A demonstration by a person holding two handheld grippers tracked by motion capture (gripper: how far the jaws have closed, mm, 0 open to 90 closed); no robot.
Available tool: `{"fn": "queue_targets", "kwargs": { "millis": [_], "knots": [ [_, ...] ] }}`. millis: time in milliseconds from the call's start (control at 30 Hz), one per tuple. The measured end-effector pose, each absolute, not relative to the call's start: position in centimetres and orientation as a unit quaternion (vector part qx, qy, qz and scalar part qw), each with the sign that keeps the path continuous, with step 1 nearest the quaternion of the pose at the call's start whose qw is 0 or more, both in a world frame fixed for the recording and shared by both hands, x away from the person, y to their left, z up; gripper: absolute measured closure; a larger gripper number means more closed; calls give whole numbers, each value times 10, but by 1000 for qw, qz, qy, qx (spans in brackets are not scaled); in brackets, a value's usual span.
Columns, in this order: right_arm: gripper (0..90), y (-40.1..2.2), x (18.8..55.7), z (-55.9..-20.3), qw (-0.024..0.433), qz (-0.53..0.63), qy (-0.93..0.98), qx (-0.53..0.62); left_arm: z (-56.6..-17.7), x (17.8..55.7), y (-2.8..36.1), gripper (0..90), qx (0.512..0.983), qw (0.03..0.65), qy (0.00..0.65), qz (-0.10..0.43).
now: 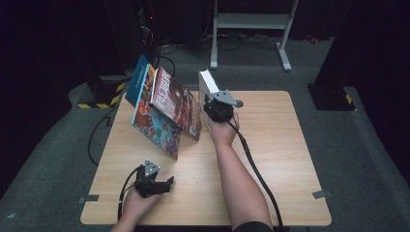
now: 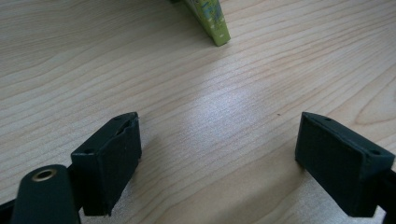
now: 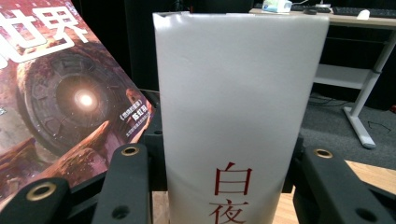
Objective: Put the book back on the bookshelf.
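Beside the leaning books (image 1: 167, 108) at mid-table (image 1: 270, 140), clamped upright, long axis vertical, in the right gripper (image 1: 211, 107): white book (image 3: 233, 107); left gripper (image 1: 167, 185) gaping, idle, farther off.

My own right gripper (image 1: 212, 105) is hiding the lower part of the white book (image 1: 207, 82) in the high view. In my right gripper view its red lettering is running off the bottom edge, and the space-cover book (image 3: 60, 102) is getting cropped at the left.
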State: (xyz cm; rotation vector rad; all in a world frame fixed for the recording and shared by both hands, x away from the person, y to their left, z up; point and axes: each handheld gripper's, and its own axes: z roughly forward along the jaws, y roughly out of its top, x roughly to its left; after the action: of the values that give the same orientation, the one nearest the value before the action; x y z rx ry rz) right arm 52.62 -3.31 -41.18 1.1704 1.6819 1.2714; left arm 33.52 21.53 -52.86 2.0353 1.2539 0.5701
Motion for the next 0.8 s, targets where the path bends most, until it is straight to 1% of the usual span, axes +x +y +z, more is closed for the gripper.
{"fn": "queue_targets", "kwargs": {
  "millis": [533,800],
  "knots": [
    [538,-32,530,-419,364,494,650,448,-528,335,215,146,781,334,480,218],
    [527,-36,522,-421,353,479,668,446,-529,334,215,146,782,336,479,217]
  ]
}}
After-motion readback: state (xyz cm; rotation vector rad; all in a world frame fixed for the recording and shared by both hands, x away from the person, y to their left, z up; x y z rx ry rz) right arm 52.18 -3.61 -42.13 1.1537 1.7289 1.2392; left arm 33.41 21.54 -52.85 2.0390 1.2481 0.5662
